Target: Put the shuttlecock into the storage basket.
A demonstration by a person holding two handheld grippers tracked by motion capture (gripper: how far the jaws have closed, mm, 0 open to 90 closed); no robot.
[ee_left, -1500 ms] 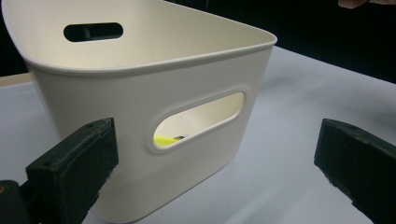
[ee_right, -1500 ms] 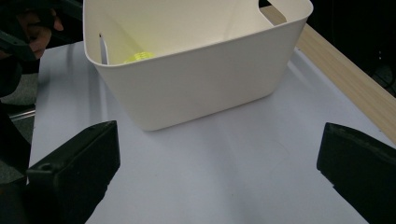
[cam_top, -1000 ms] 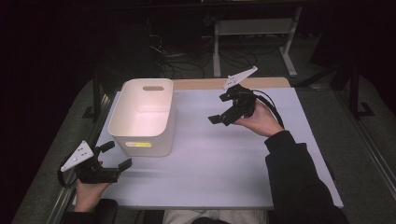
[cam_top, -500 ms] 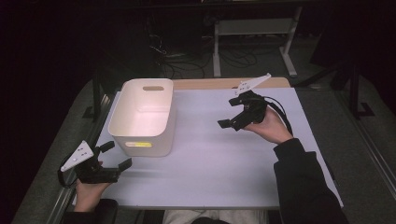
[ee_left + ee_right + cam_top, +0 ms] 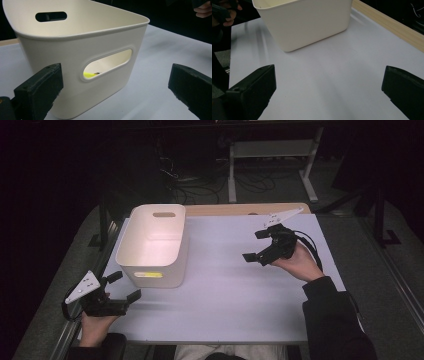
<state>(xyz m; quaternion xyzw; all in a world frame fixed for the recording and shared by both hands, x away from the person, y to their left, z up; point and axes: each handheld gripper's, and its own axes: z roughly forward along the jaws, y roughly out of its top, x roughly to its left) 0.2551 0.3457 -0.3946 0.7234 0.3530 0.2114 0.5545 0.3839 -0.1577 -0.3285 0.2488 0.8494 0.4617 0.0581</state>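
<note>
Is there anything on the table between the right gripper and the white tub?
No. In the high view, only bare table lies between the right gripper and the white tub.

Counter [image 5: 225, 315]: flat pale lavender-white top, with a bare wood strip showing along its far edge. 1 item sits directly on it: a cream plastic bin [image 5: 152, 270], open top, standing upright on the left half, toward the far side. It has a slot handle cut into each end wall, and something yellow lies inside, visible through the near slot in the left gripper view
</note>
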